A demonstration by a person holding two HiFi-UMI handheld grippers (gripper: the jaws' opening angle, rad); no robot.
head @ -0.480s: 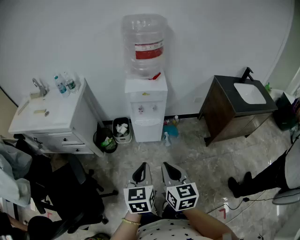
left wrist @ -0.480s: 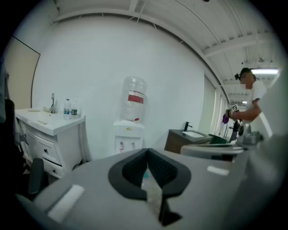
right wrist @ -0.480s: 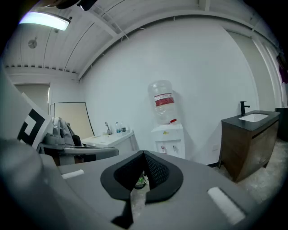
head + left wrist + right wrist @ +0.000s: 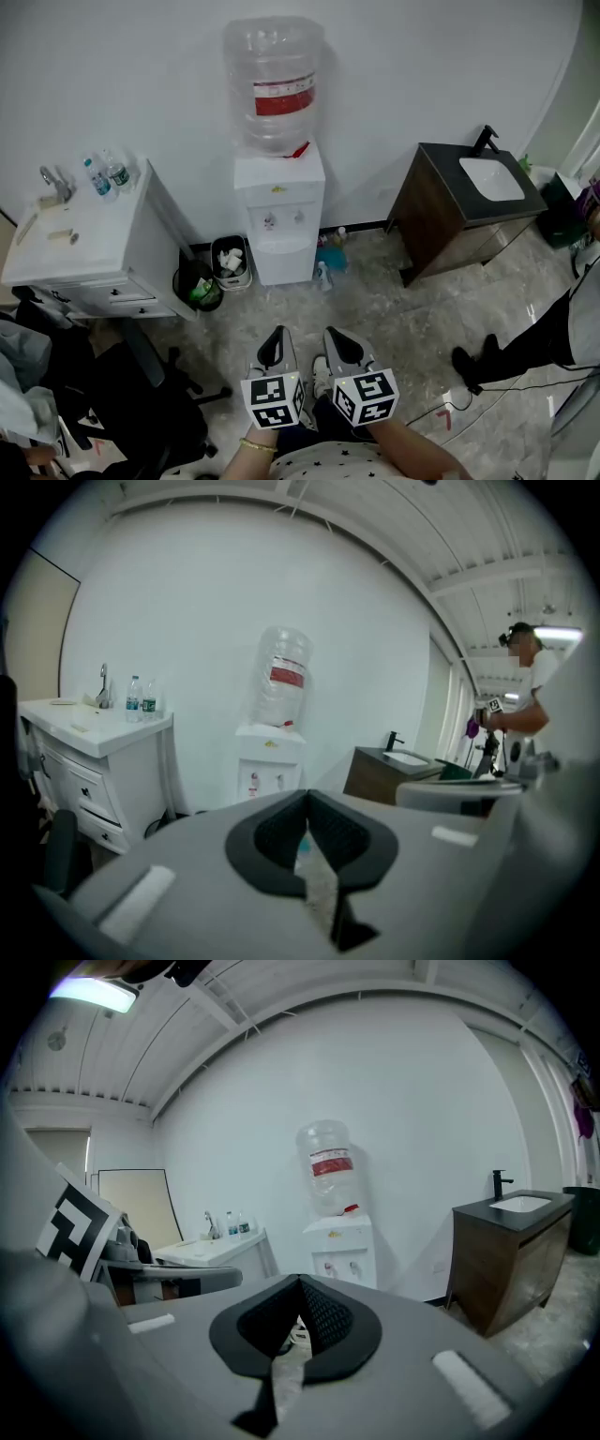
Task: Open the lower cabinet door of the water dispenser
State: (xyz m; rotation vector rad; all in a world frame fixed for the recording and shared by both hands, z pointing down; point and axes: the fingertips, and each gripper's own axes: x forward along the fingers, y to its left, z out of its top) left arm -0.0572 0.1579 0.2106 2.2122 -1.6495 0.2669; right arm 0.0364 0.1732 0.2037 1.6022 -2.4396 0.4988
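A white-walled room with a marbled floor frames the head view: the water dispenser point(image 4: 278, 220) stands against the wall, a white vanity point(image 4: 80, 246) to its left and a dark sink cabinet point(image 4: 450, 211) to its right. Its lower cabinet door point(image 4: 283, 265) looks closed and untouched. The left gripper point(image 4: 275, 342) and right gripper point(image 4: 338, 343) hang side by side well short of the dispenser, across open floor.

In the left gripper view, the jaws are pressed together on nothing, with the dispenser point(image 4: 270, 769) far beyond them.

The right gripper view shows the same: jaws closed and empty, the dispenser point(image 4: 343, 1251) distant. By this evidence nothing of the task is done; the approach, the grasp and the pull all remain.
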